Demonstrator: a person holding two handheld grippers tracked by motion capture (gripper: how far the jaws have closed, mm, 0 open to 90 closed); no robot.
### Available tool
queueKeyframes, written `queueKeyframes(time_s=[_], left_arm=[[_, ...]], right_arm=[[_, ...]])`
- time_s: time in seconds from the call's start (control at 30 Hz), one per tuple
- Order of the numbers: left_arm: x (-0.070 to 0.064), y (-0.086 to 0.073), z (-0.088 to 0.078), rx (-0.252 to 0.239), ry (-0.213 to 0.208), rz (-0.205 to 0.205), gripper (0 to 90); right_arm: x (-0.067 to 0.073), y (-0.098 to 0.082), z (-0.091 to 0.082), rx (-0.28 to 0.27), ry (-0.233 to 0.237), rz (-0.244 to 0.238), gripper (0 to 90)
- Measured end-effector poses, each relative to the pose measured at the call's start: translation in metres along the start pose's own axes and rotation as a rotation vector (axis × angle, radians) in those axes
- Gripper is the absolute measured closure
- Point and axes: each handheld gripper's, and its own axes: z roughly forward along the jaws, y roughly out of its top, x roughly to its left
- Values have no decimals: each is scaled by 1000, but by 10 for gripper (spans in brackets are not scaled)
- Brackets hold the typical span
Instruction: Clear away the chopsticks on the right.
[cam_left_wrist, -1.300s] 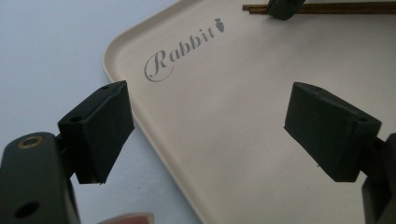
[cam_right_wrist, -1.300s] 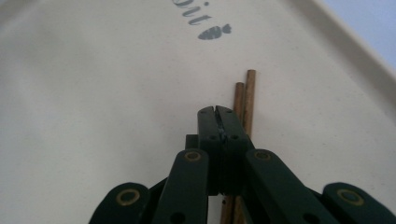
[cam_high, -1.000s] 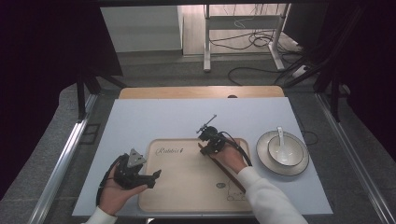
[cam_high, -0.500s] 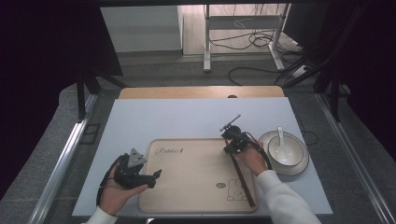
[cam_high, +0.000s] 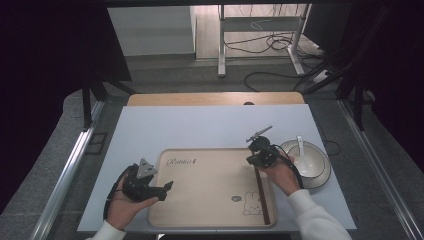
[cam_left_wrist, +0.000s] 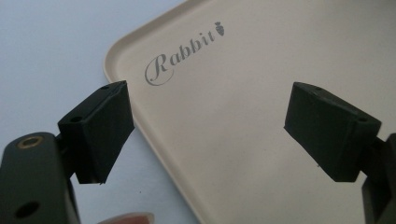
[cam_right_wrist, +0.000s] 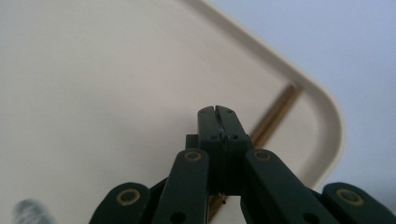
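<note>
A pale blue-white worktop (cam_high: 200, 127) is seen from above in a dim room, with dark floor, cables and a metal stand behind it, and a beige tray (cam_high: 210, 200) lies at its near edge. The right tool (cam_high: 261, 156) is held over the tray's far right corner, and in the right gripper view (cam_right_wrist: 218, 112) its jaws are pressed together with nothing visible between them. Just beneath and beyond the closed tips, a pair of brown chopsticks (cam_right_wrist: 275, 116) is seen lying inside the tray along its right rim; in the high view the chopsticks (cam_high: 263, 197) run from under the right hand (cam_high: 282, 175) down towards the tray's near right corner. Whether the tool touches them cannot be told. Beside this hand, off the tray to the right, a white bowl (cam_high: 310, 162) with a white spoon (cam_high: 300, 145) in it is set on a plate (cam_high: 322, 175). The left tool (cam_high: 162, 189) is held by the left hand (cam_high: 125, 202) at the tray's left rim, and in the left gripper view (cam_left_wrist: 205, 135) its jaws are spread wide and empty, over the corner of the tray (cam_left_wrist: 261, 93) printed with the word "Rabbit" (cam_left_wrist: 180, 58). A small rabbit drawing (cam_high: 250, 202) is printed near the tray's near right corner.
</note>
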Motion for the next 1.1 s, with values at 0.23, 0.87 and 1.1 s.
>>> queueKeyframes(time_s=[0.23,0.87,1.1], left_arm=[[-1,-1,-1,-18,10,-8,155],[-3,-2,1,-35,16,-6,155],[-2,-2,1,-41,14,-9,155]], right_arm=[[17,-37,-51,-192,112,-110,888],[5,-123,-93,-353,180,33,365],[10,-123,-91,-355,146,-1,294]])
